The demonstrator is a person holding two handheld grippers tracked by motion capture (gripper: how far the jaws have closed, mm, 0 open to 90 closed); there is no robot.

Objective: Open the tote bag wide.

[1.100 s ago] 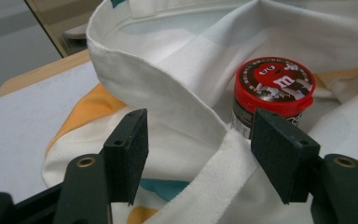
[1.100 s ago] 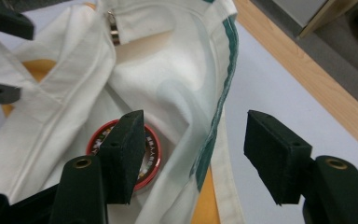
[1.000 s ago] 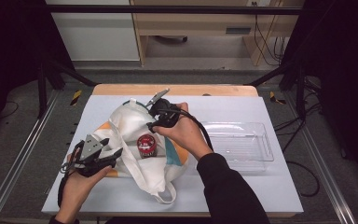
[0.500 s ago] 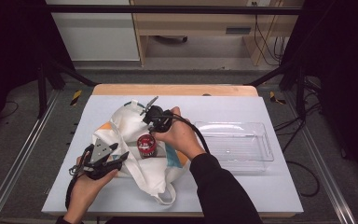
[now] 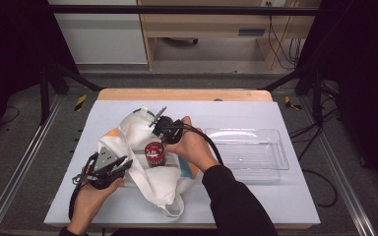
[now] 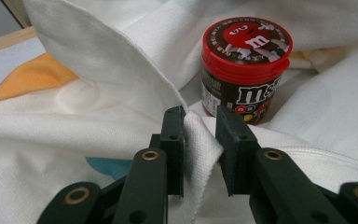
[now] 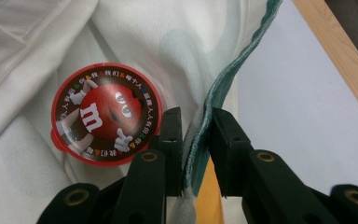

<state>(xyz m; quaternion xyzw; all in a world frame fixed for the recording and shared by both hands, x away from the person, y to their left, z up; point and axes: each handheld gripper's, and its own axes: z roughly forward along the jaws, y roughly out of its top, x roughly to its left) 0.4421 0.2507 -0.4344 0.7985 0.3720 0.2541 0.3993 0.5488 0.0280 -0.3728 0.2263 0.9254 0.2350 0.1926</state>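
While my left gripper [image 6: 199, 140] pinches a fold of the white cloth bag [image 5: 142, 172] and my right gripper [image 7: 196, 140] pinches its green-edged rim, the bag's mouth gapes at frame centre. I see the red-lidded candy jar [image 5: 154, 152] upright inside; the clear plastic tray [image 5: 248, 155] lies at right.

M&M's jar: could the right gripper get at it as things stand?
Probably not yet. The right gripper is shut on the bag edge, with the jar just beside its jaws. The jar's lid is uncovered, so once it lets go the way looks free.
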